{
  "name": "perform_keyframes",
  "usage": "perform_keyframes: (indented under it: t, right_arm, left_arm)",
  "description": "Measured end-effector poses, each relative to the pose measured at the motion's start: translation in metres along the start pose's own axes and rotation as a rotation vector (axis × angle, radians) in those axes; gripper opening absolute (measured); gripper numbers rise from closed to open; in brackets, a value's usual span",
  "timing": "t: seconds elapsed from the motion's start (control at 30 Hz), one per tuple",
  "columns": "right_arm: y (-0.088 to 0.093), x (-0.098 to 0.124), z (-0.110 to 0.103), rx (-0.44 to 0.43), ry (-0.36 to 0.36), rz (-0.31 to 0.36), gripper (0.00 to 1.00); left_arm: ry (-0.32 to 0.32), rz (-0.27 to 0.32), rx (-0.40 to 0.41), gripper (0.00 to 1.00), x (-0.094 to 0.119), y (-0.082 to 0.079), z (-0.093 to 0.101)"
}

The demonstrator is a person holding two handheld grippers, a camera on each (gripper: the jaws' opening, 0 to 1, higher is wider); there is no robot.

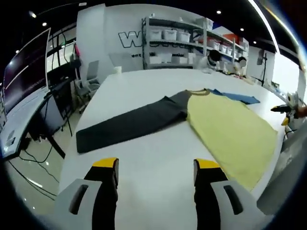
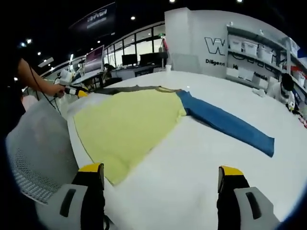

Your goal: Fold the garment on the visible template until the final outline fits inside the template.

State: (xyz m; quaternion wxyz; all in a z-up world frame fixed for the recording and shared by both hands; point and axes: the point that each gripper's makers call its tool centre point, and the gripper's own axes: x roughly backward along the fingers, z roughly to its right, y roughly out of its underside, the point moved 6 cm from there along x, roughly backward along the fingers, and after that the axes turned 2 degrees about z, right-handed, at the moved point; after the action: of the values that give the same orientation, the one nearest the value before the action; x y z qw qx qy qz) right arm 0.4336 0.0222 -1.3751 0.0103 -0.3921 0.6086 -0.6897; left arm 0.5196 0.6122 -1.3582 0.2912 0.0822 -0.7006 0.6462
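The shirt lies flat and unfolded on the white table, its dark sleeve and blue sleeve spread wide. Both the left gripper and right gripper hover with jaws released, grasping nothing. The cloth appears light, soft and limp; a sleeve cuff or hem corner is judged the best hold.

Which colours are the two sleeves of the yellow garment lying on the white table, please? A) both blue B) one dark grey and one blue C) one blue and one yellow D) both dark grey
B: the garment lies spread flat on the table, with a dark grey sleeve stretched out to one side in the left gripper view and a blue sleeve stretched out to the other in the right gripper view.
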Motion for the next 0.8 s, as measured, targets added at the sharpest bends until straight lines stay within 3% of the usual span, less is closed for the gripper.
perform_keyframes:
  t: [0.5, 0.8]
  right_arm:
    - [0.000, 0.005, 0.026, -0.046, 0.062, -0.018, 0.98]
    - [-0.001, 0.006, 0.034, -0.069, 0.088, -0.032, 0.97]
  left_arm:
    - [-0.055, -0.013, 0.031, 0.65, -0.008, -0.008, -0.031]
    - [-0.083, -0.029, 0.051, 0.64, -0.010, -0.010, -0.034]
